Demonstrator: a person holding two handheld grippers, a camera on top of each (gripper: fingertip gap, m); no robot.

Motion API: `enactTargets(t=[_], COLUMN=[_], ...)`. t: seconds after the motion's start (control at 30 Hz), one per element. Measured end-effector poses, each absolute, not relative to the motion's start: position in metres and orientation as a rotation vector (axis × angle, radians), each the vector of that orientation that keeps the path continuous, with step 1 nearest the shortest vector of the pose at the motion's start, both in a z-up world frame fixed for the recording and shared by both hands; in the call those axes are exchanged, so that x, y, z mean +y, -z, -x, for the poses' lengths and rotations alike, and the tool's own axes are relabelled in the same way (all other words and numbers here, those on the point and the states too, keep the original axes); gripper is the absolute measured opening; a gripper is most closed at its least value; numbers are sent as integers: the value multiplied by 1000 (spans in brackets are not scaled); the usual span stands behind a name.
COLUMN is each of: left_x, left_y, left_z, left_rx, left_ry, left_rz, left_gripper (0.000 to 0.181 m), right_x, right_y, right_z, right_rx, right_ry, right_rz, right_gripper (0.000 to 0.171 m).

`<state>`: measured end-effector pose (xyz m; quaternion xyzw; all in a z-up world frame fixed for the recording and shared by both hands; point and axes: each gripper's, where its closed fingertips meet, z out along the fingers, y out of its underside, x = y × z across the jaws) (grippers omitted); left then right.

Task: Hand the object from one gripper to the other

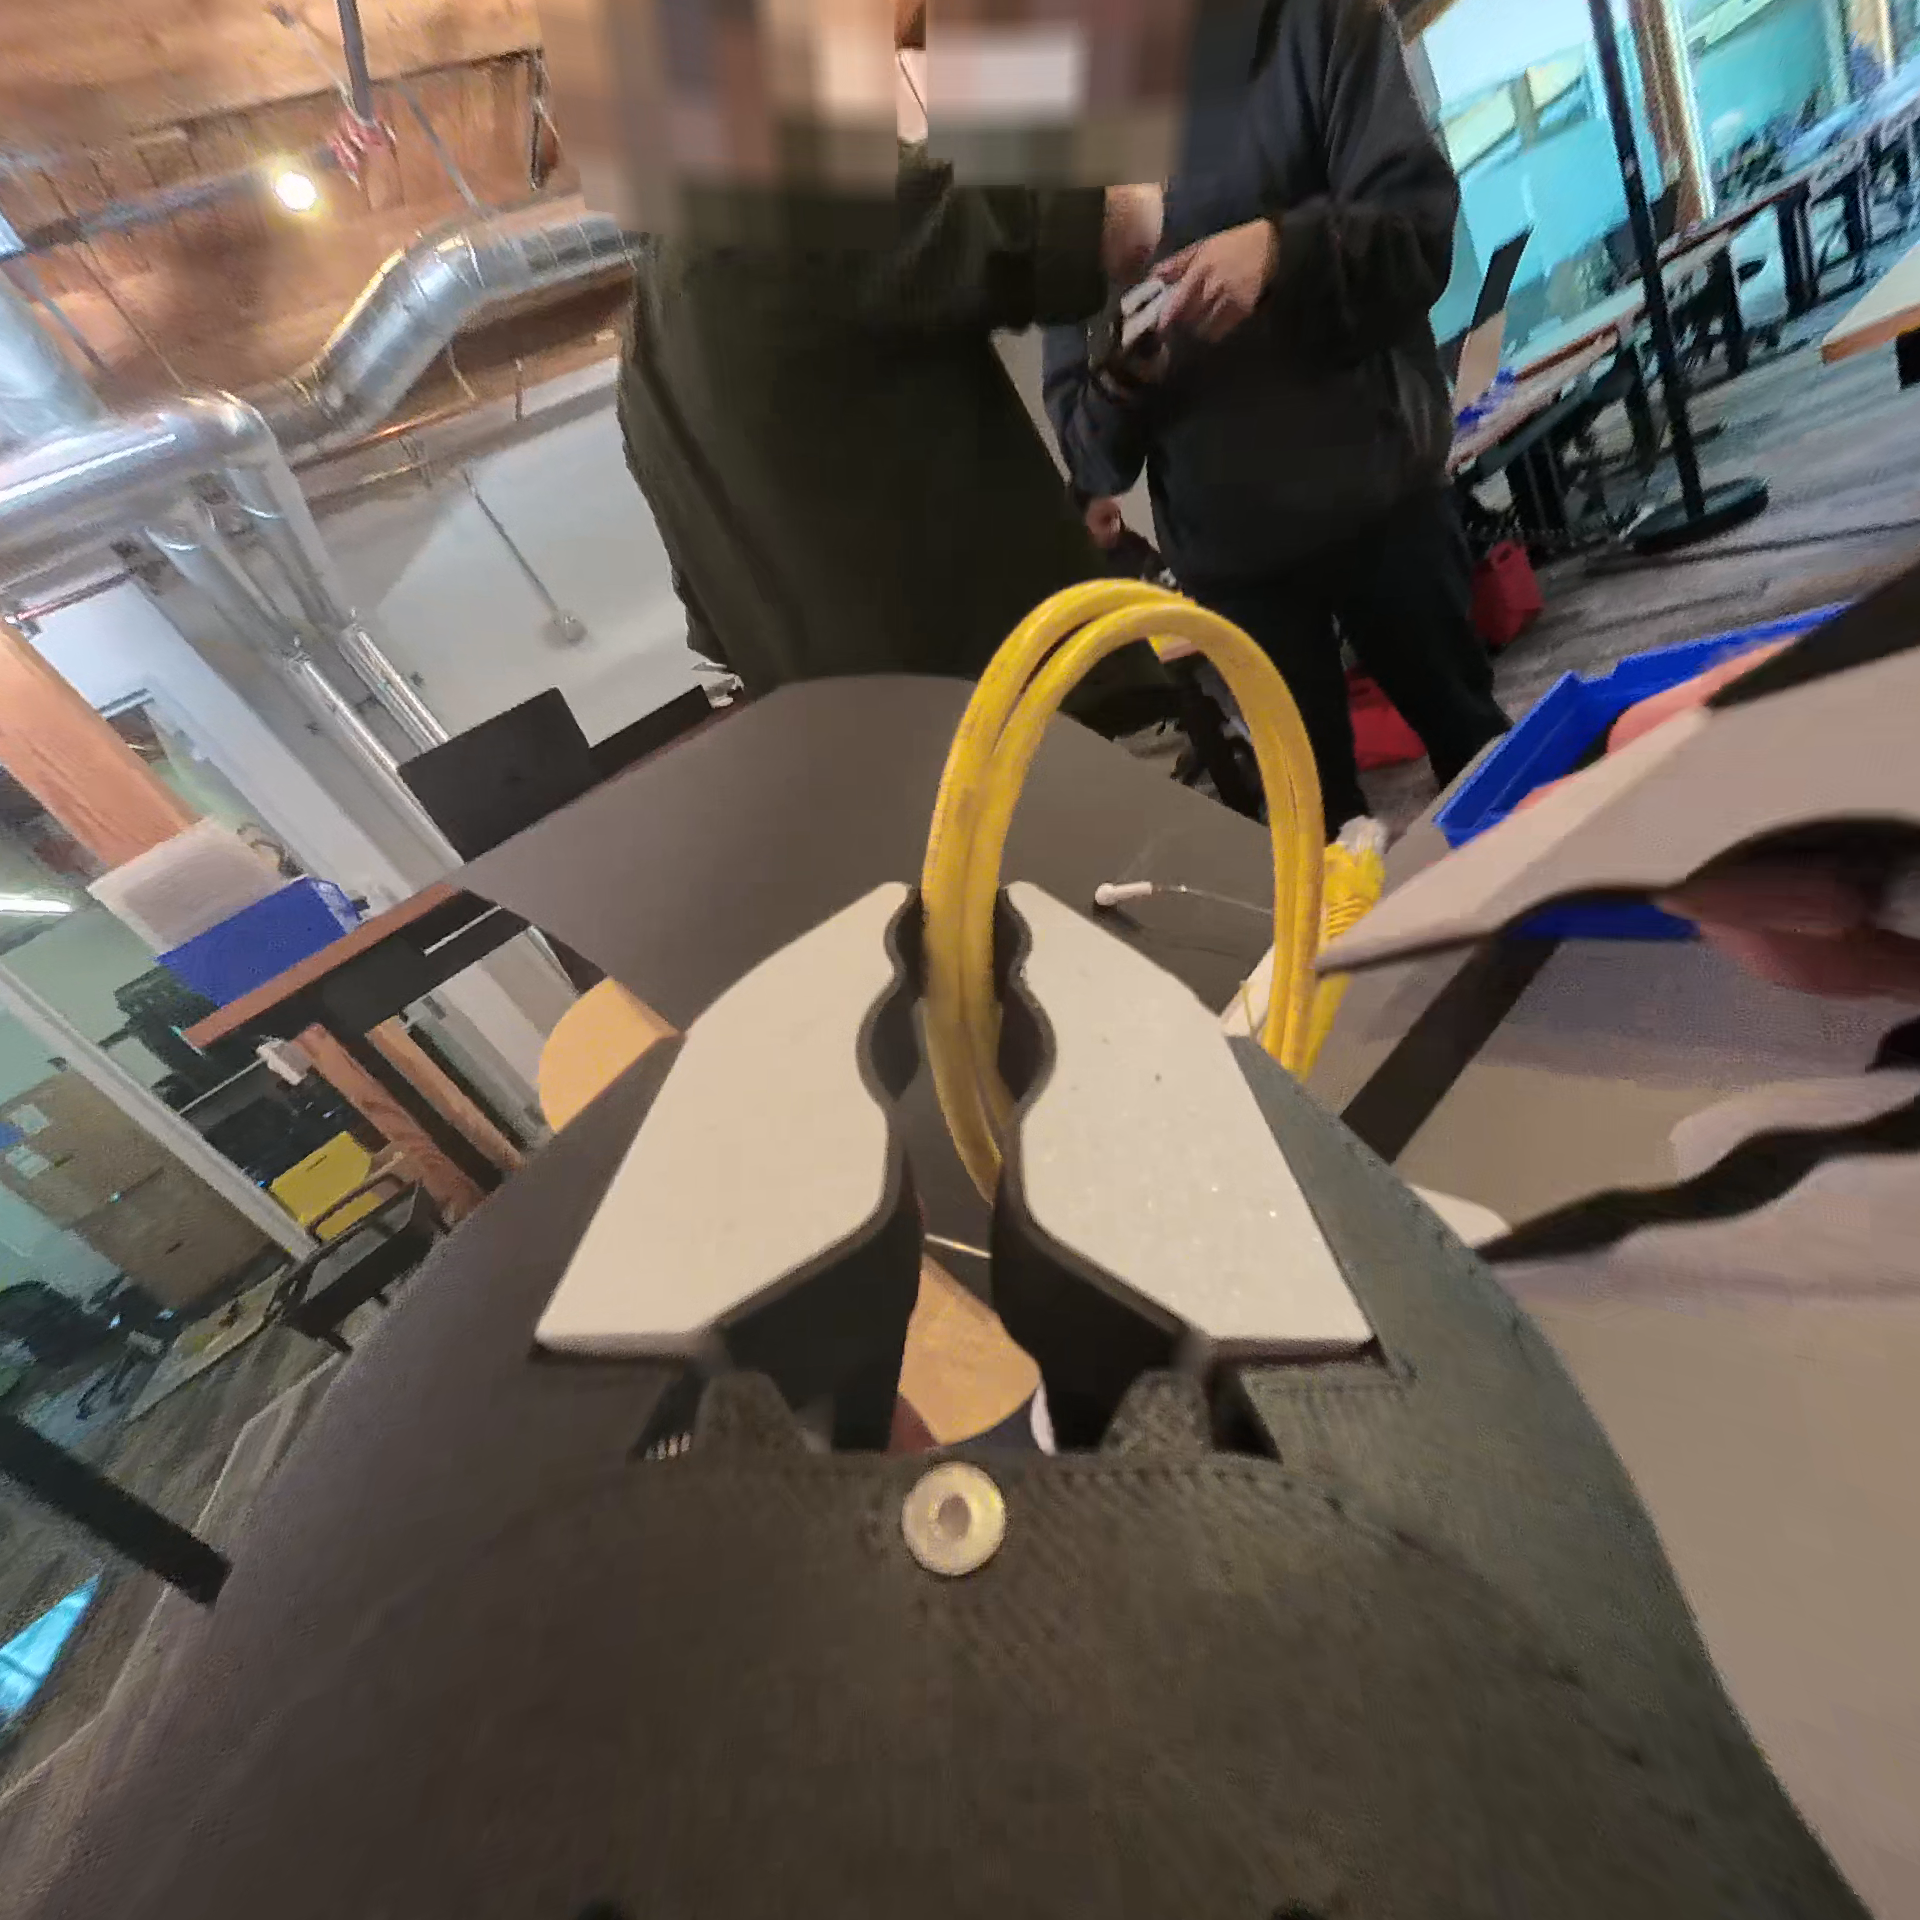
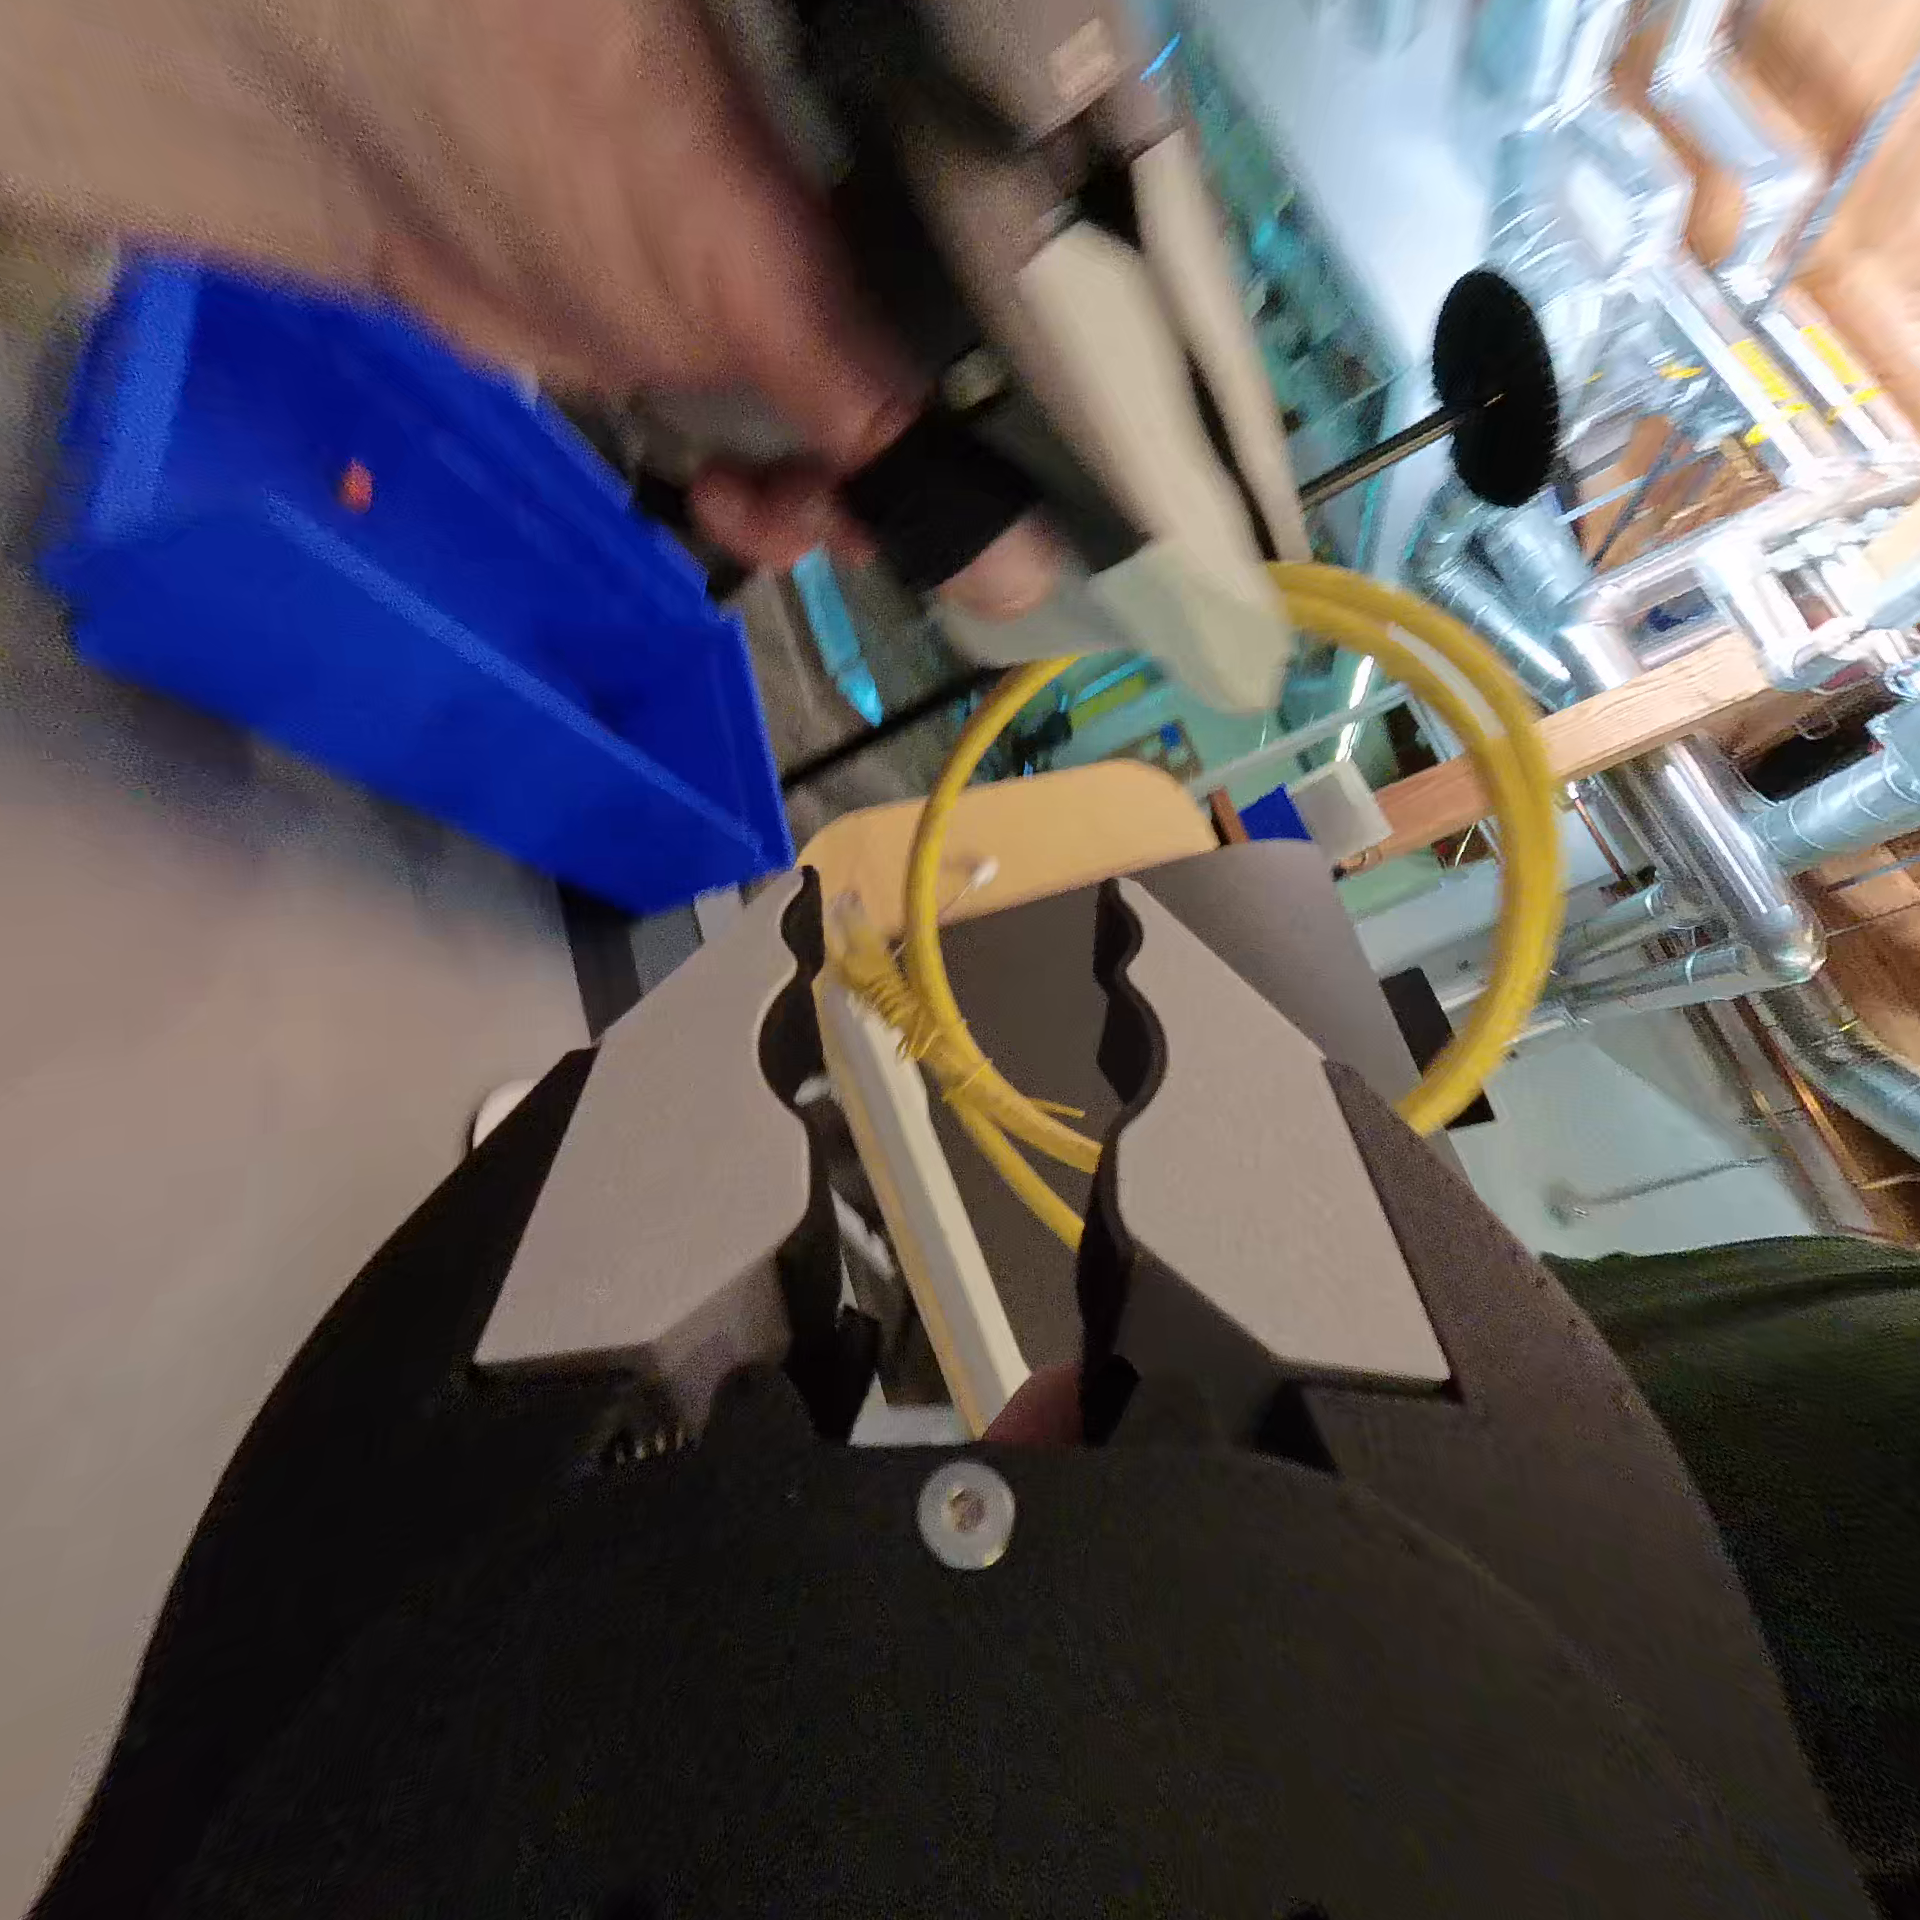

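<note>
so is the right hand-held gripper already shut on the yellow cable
No: the right hand-held gripper is open, its fingers spread on either side of the yellow cable bundle.

**Yellow cable coil, held upright**

The yellow cable (image 1: pixel 1122 790) is wound into a round coil of a few loops and stands on edge in the air. Its arch rises toward 12 o'clock in the left wrist view, and the bundled plug ends (image 1: pixel 1351 894) hang at its 3 o'clock side. In the right wrist view the plug ends (image 2: pixel 904 1003) sit at the coil's 8 o'clock.
</note>
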<state>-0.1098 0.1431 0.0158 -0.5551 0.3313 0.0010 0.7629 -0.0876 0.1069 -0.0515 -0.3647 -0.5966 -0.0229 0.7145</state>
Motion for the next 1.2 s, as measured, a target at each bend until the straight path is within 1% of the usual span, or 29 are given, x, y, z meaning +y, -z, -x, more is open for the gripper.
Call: enactTargets(t=[0.03,0.13,0.27,0.4,0.5,0.63,0.67,0.77,0.8,0.83,1.03,1.1,1.13,1.2], left_x=[143,138,130,115,109,105,104,104,103,103,104,110,112,119], left_y=[-17,-21,-19,-16,-1,5,7,9,9,9,10,12,11,7], left_z=[110,106,97,88,81,76,75,75,75,76,78,79,80,86], left_rx=[705,686,730,840,956,1011,1019,1030,1039,1041,1047,1029,1018,969], left_ry=[24,147,368,508,546,567,567,565,571,575,552,503,502,484], left_rz=[1202,1162,1139,1096,1125,1113,1113,1115,1111,1109,1092,1104,1113,1138], left_gripper=[11,11,11,11,10,11,11,10,10,10,11,12,15,31], right_x=[103,102,113,117,101,73,71,63,64,64,68,75,79,93], right_y=[36,-3,-26,-22,-4,7,9,16,17,18,15,15,15,14], right_z=[81,54,18,-1,1,11,14,21,23,23,23,23,23,21], right_rx=[-1255,-1054,-904,-937,-1095,-1233,-1242,-1291,-1289,-1295,-1256,-1236,-1229,-1190], right_ry=[-28,-201,-433,-639,-771,-938,-945,-972,-962,-963,-1011,-957,-914,-798], right_rz=[797,793,844,903,931,899,896,891,896,902,902,907,915,953], right_gripper=[47,46,50,60,60,60,56,31,18,14,4,2,2,1])
